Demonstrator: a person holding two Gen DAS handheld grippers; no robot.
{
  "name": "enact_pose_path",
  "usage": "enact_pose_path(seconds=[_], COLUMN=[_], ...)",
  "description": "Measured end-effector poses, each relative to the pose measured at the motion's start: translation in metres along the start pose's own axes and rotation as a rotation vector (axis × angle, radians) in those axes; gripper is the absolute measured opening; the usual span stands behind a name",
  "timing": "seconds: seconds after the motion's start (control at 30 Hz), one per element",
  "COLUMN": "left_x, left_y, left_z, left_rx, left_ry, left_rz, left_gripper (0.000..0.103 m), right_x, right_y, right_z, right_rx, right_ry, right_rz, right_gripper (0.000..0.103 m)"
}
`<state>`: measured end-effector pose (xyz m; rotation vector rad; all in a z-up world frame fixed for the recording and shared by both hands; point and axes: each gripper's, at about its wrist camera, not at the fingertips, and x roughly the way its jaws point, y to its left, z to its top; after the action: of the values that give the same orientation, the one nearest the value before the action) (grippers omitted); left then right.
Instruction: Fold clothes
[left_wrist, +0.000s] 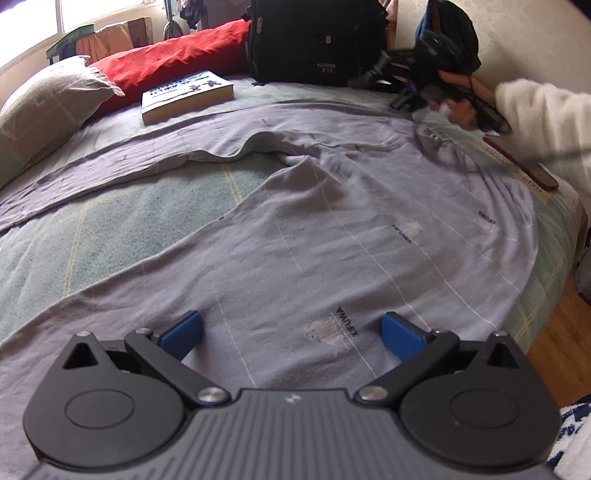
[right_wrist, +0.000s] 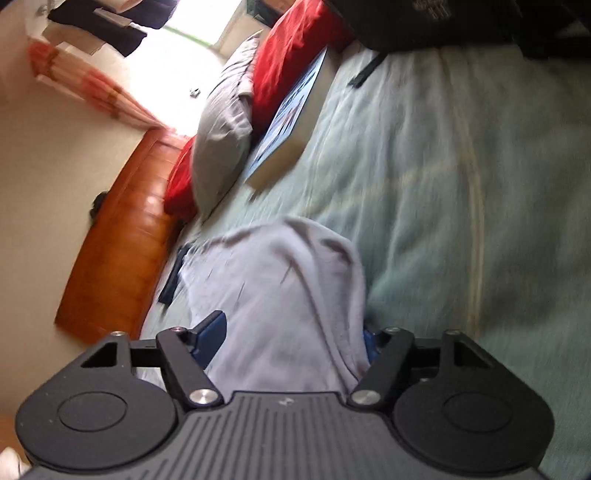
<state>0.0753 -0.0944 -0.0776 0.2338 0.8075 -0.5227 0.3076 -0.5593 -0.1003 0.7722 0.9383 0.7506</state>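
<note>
1. The shirt (left_wrist: 332, 229) is thin, soft lilac cloth, matt, with faded print patches.
2. The blanket (left_wrist: 129, 221) on the bed is fuzzy, rough-napped green cloth.
3. The left hand-held gripper (left_wrist: 291, 332) is matt black plastic with ribbed grey housing, shiny metal rivets and smooth blue pads (left_wrist: 184, 326).
4. The book (left_wrist: 186, 98) has a glossy paper cover.
5. The headboard (right_wrist: 122, 251) is polished, glossy wood.
6. The red pillow (left_wrist: 166, 62) is plain woven cloth.
7. The bag (left_wrist: 317, 40) is matt black fabric.
</note>
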Motion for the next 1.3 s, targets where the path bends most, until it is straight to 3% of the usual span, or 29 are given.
enact_pose_path(seconds=[0.07,0.1,0.13,0.33,0.6,0.8,1.07,1.3], left_x=[0.001,0.002,0.001,0.002,-0.001,-0.007,-0.014,0.001], left_y=[-0.001,-0.001,-0.001,0.0,0.001,-0.002,0.003,0.006], left_z=[0.0,0.0,0.0,0.002,0.006,0.013,0.04,0.077], left_rx=[0.002,0.005,0.007,0.002,0.003,0.019,0.047,0.135], left_ry=[-0.003,-0.003,-0.003,-0.002,0.015,0.012,-0.033,-0.113], left_rz=[0.002,0.003,0.003,-0.002,0.006,0.041,0.071,0.034], left_gripper=[0.102,0.102,0.102,0.102,0.102,0.102,0.102,0.102], right_x=[-0.002,-0.002,0.0,0.008,0.003,-0.009,-0.005,-0.002], right_y=[-0.019,-0.026,-0.029,-0.026,0.03,0.079,0.114,0.132], right_z=[0.003,0.005,0.006,0.007,-0.007,-0.024,-0.046,-0.074], right_rx=[0.062,0.083,0.085,0.045,-0.144,-0.29,-0.366,-0.413], right_ry=[-0.038,-0.054,-0.064,-0.092,-0.097,-0.094,-0.074,-0.056], right_rz=[-0.001,-0.003,-0.01,-0.059,-0.269,-0.269,-0.254,-0.26], right_gripper=[0.04,0.004,0.003,0.003,0.008,0.008,0.008,0.008])
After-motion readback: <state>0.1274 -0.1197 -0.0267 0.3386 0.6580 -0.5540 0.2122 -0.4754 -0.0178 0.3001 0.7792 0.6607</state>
